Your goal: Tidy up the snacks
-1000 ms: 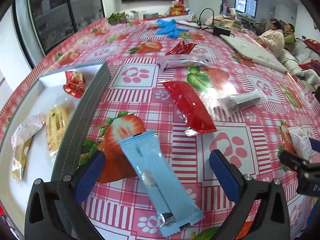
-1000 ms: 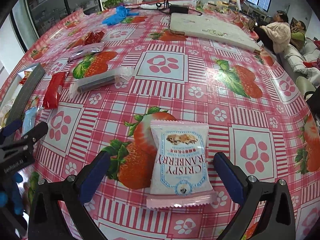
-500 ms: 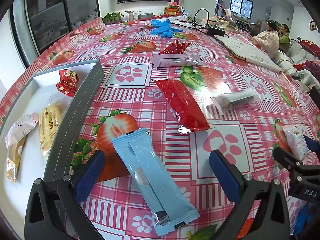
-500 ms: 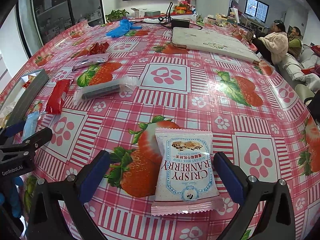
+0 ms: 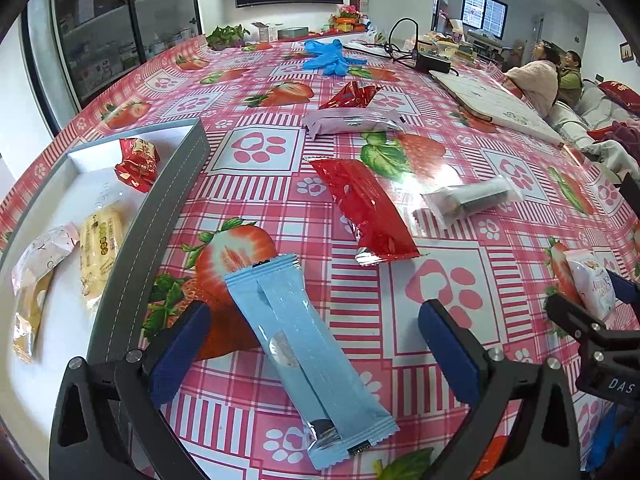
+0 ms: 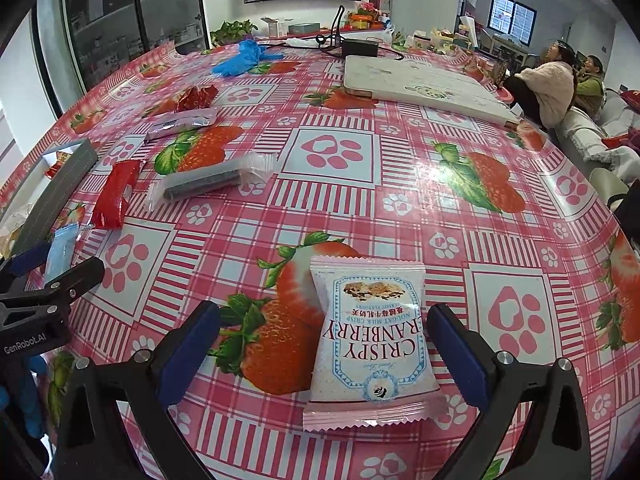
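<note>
My left gripper (image 5: 314, 344) is open, its fingers on either side of a light blue snack bar (image 5: 304, 352) lying on the strawberry tablecloth. A grey-walled tray (image 5: 160, 216) to its left holds a red packet (image 5: 138, 162), a yellow packet (image 5: 100, 246) and a pink-white packet (image 5: 40, 256). My right gripper (image 6: 324, 350) is open around a white Crispy Cranberry packet (image 6: 370, 340). A red bar (image 5: 366, 210), a clear-wrapped dark bar (image 5: 466, 200), a lilac packet (image 5: 352, 123) and a crumpled red wrapper (image 5: 352, 95) lie farther out.
Blue gloves (image 5: 326, 58), a black power adapter with cable (image 5: 430, 62) and a flat white board (image 6: 420, 84) lie at the far side. Two people (image 6: 560, 80) sit at the right. Glass cabinets (image 5: 112, 40) stand at the left.
Both grippers have tilted and drawn back slightly, so the view looks more level across the table. Both stay open, and no snack has moved.
</note>
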